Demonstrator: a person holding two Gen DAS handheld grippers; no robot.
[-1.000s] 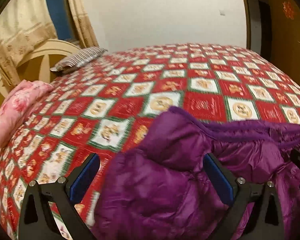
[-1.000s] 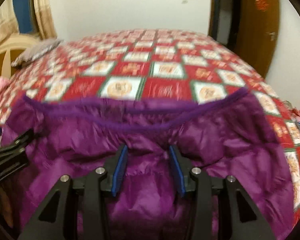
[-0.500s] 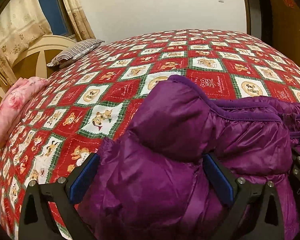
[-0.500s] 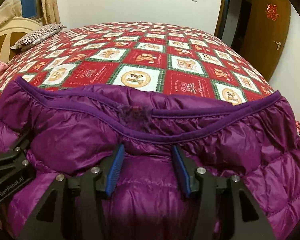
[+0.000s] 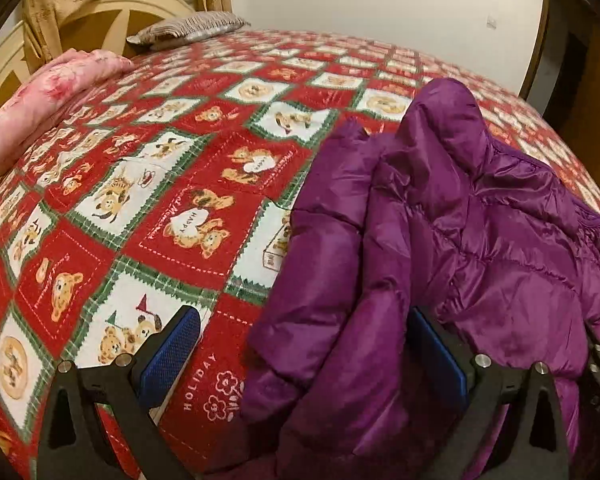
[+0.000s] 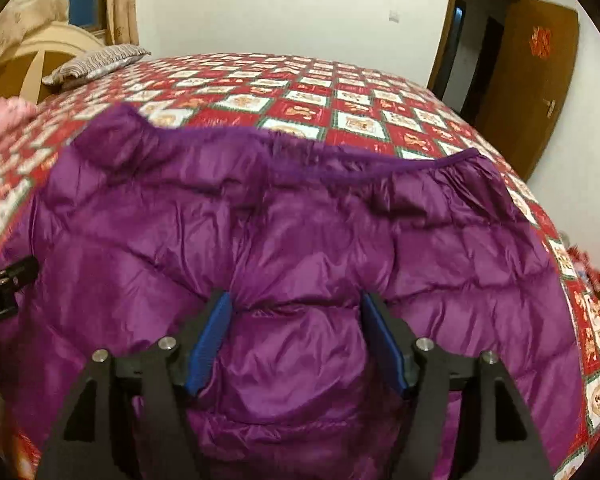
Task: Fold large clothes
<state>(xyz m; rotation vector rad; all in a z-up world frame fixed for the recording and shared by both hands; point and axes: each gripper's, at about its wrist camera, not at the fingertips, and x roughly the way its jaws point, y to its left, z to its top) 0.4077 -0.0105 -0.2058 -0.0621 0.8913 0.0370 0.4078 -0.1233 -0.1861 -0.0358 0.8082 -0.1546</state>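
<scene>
Left gripper [image 5: 304, 344]: jaws spread wide, blue pads facing each other, pitched downward. A fold of the purple jacket [image 5: 440, 240] lies between them against the right pad; the left pad is clear of it, nothing clamped.

Right gripper [image 6: 296, 340]: pitched downward, jaws have just been opening. The jacket bulges between the blue pads; its left pad touches a pucker, the right pad stands just beside the fabric.

One purple down jacket [image 5: 480, 240], one striped pillow [image 5: 188, 30], one pink quilt [image 5: 48, 96], one bed [image 5: 160, 208], two hand-held grippers.
</scene>
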